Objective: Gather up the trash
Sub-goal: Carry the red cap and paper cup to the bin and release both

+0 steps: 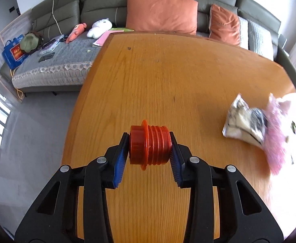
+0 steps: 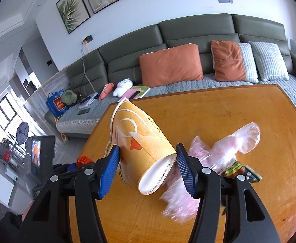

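Item 1: red plug [image 1: 149,144], threaded plastic, held above table [image 1: 158,77] near its left edge. Left gripper [image 1: 149,151] clamped across both ends. Rigid, light, prob. slick; end-on hold looks secure.

Item 2: cup [image 2: 136,141], paper, tilted, base toward camera, above table. Right gripper [image 2: 148,168] clamped on lower wall near base. Light, crushable; base ring judged stiffest grip pt.

Item 3: pink bag [image 2: 218,151], on table, right, beside wrappers [image 2: 241,171]. Thin, floppy; pinch a fold.

Item 4: foil packet [image 1: 244,122], right. Light, crinkly; take by edge.

orange threaded cap [image 1: 149,144] sideways; crushed paper cup [image 2: 140,143] tilted; pink bag [image 2: 225,151] on table
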